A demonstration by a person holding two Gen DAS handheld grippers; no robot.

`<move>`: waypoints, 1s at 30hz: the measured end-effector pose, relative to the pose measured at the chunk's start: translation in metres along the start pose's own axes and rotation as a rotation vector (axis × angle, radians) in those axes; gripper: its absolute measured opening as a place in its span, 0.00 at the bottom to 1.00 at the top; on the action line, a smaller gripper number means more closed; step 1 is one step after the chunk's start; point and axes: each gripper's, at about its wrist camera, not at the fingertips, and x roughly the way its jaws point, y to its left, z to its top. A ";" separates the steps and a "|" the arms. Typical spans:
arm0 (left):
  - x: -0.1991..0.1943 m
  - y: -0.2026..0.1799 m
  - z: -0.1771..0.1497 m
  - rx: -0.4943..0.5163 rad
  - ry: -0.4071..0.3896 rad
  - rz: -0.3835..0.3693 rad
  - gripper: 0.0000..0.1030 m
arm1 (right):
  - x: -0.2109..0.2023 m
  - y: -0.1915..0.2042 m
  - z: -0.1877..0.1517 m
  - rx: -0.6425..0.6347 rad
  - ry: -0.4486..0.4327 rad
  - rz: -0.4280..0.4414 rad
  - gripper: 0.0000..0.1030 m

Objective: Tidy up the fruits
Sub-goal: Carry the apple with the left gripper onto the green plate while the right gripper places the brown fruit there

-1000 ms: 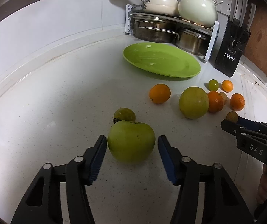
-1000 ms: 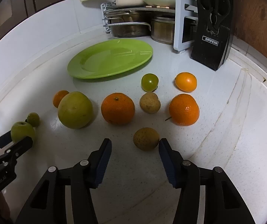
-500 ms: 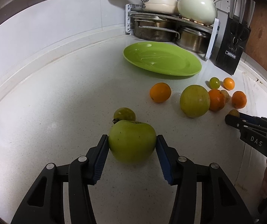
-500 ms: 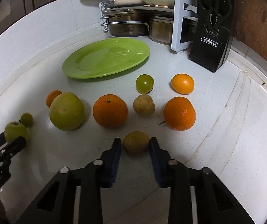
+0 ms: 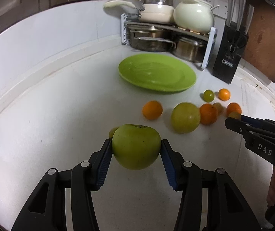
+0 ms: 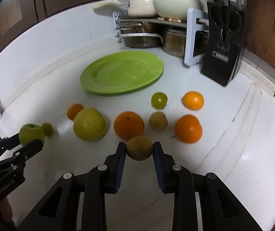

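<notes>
My left claw [image 5: 136,151] grips the green apple [image 5: 136,146], my right claw [image 6: 139,150] the brown fruit [image 6: 139,147], both above open desk [image 5: 51,115]; oranges [image 6: 128,125] crowd the way to the empty green plate [image 6: 122,73].

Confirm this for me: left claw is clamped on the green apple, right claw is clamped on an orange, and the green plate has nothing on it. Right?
Not quite. The right claw is clamped on a small brown speckled fruit, not an orange, as the right wrist view shows. The rest holds: the left claw grips the green apple, and the green plate has nothing on it.
</notes>
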 end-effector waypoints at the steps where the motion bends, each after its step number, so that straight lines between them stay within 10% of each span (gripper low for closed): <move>1: -0.002 -0.001 0.003 0.008 -0.007 -0.003 0.49 | -0.002 0.000 0.003 0.000 -0.004 0.007 0.29; 17: 0.003 -0.008 0.074 0.059 -0.100 -0.080 0.49 | -0.002 0.009 0.070 -0.080 -0.056 0.064 0.29; 30: 0.063 0.003 0.140 0.108 -0.021 -0.120 0.49 | 0.053 0.015 0.135 -0.164 0.008 0.097 0.29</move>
